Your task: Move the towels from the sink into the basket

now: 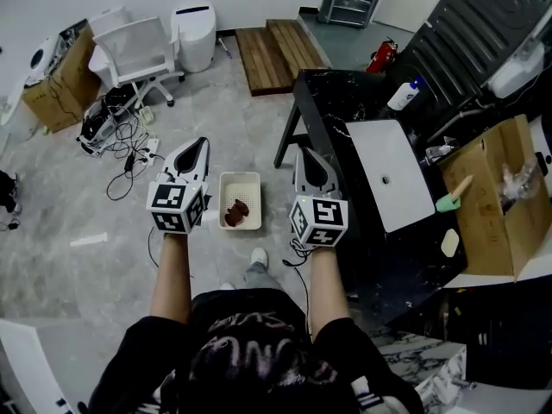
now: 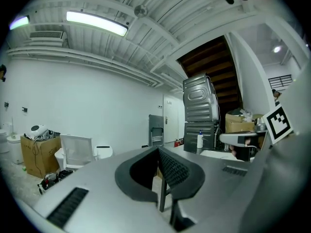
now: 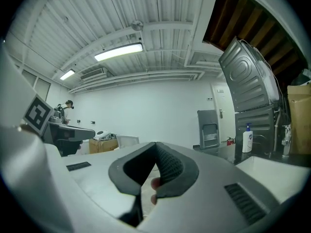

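Grippers first: we're holding the left gripper [image 1: 200,143] w/ its jaws pressed together and nothing btwn them, pointing roughly level into the room. The right gripper [image 1: 303,152] is likewise pinched closed and empty. A small pinkish blob is showing below its jaws in the right gripper view; we can't tell what it is. Both are hovering above the floor, one either side of the white basket [image 1: 241,178], not touching it. Inside the basket a dark red-brown towel [image 1: 235,213] is lying bunched up, toward the end nearest us. The white sink [image 1: 392,175], set in the black counter [image 1: 326,106] on our right, is looking bare in the head view. So we're judging the transfer as done or nearly so. The next move calls for turning right to check the sink for leftovers. The towel is sitting as a crumpled lump w/ no clear long axis. The basket's long axis is running away from us.
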